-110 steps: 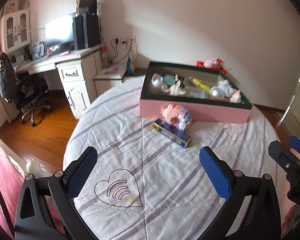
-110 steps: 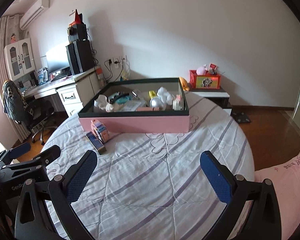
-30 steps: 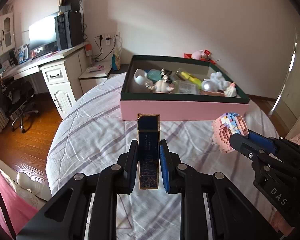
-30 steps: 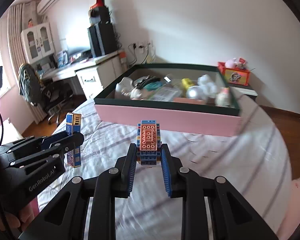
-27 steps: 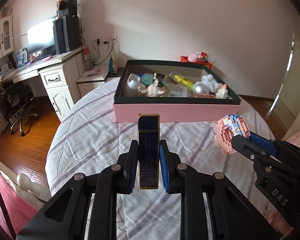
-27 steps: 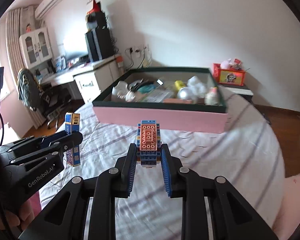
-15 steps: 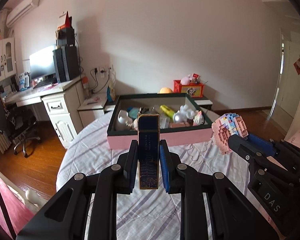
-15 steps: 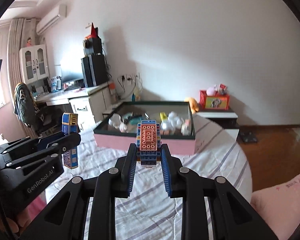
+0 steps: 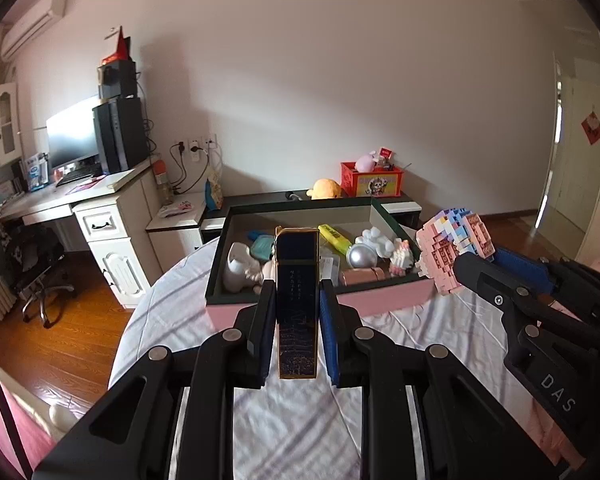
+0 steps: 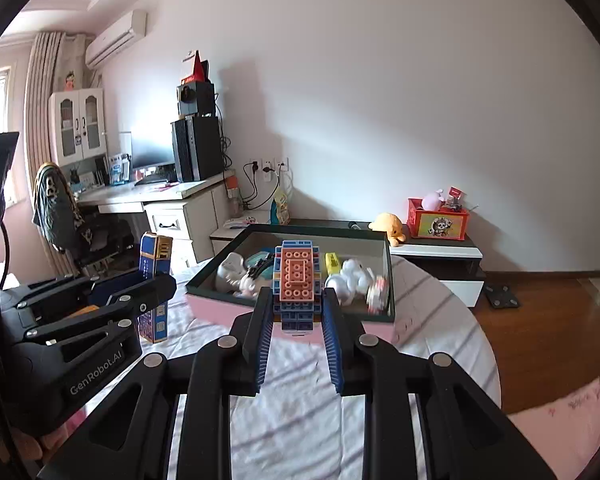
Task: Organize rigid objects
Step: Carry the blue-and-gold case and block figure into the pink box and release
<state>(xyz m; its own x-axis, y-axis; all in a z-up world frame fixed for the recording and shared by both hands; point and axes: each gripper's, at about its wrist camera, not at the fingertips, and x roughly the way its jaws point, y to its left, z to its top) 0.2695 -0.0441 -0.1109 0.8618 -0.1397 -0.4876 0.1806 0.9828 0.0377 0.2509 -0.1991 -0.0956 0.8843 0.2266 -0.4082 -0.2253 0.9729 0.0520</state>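
Note:
My left gripper point(image 9: 297, 292) is shut on a tall dark blue box with gold edging point(image 9: 297, 280), held upright above the quilted bed. My right gripper point(image 10: 297, 296) is shut on a pink and blue brick-built figure point(image 10: 296, 280). In the left wrist view the right gripper point(image 9: 476, 262) comes in from the right, with the brick figure point(image 9: 454, 246) level with the tray's right end. In the right wrist view the left gripper point(image 10: 152, 280) holds the blue box point(image 10: 155, 280) at the left. Ahead of both lies the pink tray with a dark green rim point(image 9: 384, 300), point(image 10: 208, 308), full of small toys.
The round bed's striped white quilt point(image 9: 284, 420) lies below both grippers. A white desk with a monitor and computer tower point(image 9: 112, 208) stands at the left by an office chair point(image 9: 32, 264). Behind the tray is a low black and white cabinet point(image 10: 436, 256) with a red box.
Both grippers have risen with their objects still held. The tray now sits lower and farther off in both views, and more of the wall and ceiling shows.

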